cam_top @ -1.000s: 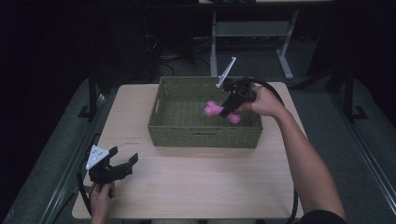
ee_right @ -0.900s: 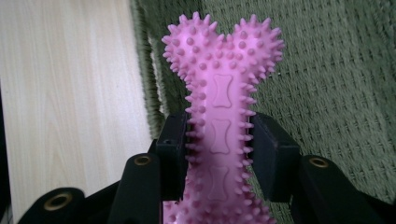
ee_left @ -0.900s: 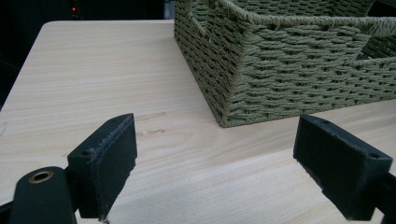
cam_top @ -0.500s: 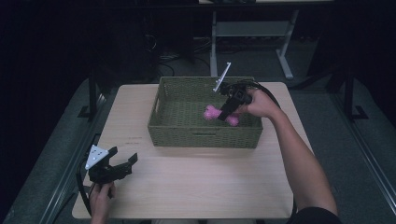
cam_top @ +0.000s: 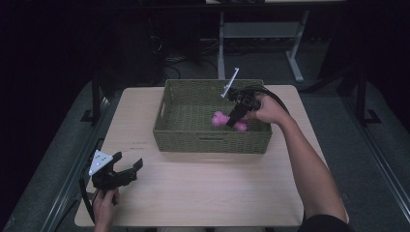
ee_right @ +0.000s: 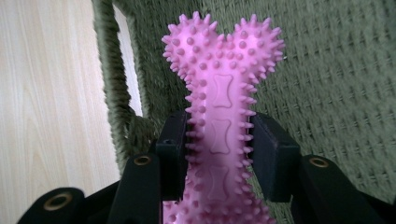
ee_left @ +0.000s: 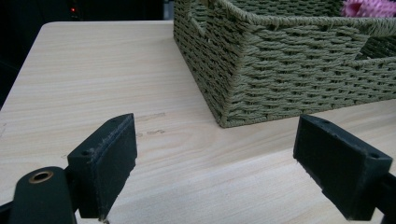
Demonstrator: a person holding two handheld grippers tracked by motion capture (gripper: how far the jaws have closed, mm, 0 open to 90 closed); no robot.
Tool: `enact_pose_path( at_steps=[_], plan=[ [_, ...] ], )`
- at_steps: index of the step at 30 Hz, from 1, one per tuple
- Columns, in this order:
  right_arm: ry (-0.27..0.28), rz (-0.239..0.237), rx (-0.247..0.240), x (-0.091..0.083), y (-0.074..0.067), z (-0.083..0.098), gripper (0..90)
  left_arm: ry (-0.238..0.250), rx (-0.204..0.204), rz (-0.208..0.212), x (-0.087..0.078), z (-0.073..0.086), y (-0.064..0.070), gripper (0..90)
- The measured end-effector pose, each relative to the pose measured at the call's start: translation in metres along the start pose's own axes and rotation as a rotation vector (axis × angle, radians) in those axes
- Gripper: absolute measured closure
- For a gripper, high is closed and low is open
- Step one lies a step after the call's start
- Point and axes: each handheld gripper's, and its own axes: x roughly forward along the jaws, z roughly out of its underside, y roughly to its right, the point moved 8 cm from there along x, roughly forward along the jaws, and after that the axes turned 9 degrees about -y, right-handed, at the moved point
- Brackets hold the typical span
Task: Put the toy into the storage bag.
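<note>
Four items, logged as we read across the table from left to right:

- Left gripper: we find it at the near left corner of the table, resting low over the bare wood in the person's left hand. Its jaws stand wide apart with nothing between them. In the left gripper view the two black pads frame open tabletop, and the basket's near corner lies ahead of them, well apart.

- Basket: we note a green woven rectangular basket on the far middle of the table, with a handle slot cut in its left end wall. It sits upright, its long side facing the person.

- Pink toy: we record a pink bone-shaped toy covered in small spikes, inside the basket toward its right half. In the right gripper view its knobbed end points up and away over the woven basket floor, with small bone shapes pressed into its shaft.

- Right gripper: we see it held in the person's right hand, reaching down into the basket from the right side. Its jaws are clamped on the toy's shaft, one pad on each side, pressing into the spikes. A cable loops off behind the hand.
</note>
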Motion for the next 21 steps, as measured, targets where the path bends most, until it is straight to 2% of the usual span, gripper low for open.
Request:
enact_pose_path(
  at_steps=[6,11,21],
  plan=[
    [-0.021,-0.018,0.012,0.011,0.003,0.005,58.0,-0.003,0.003,0.002,0.001,0.000,0.001,13.0],
    [-0.009,-0.033,0.013,0.015,0.003,0.005,57.9,-0.003,0.002,0.001,0.001,0.000,0.001,13.0],
    [-0.035,-0.040,0.024,0.027,0.004,0.010,57.9,-0.002,0.002,0.003,0.001,0.000,0.001,13.0]
  ],
)
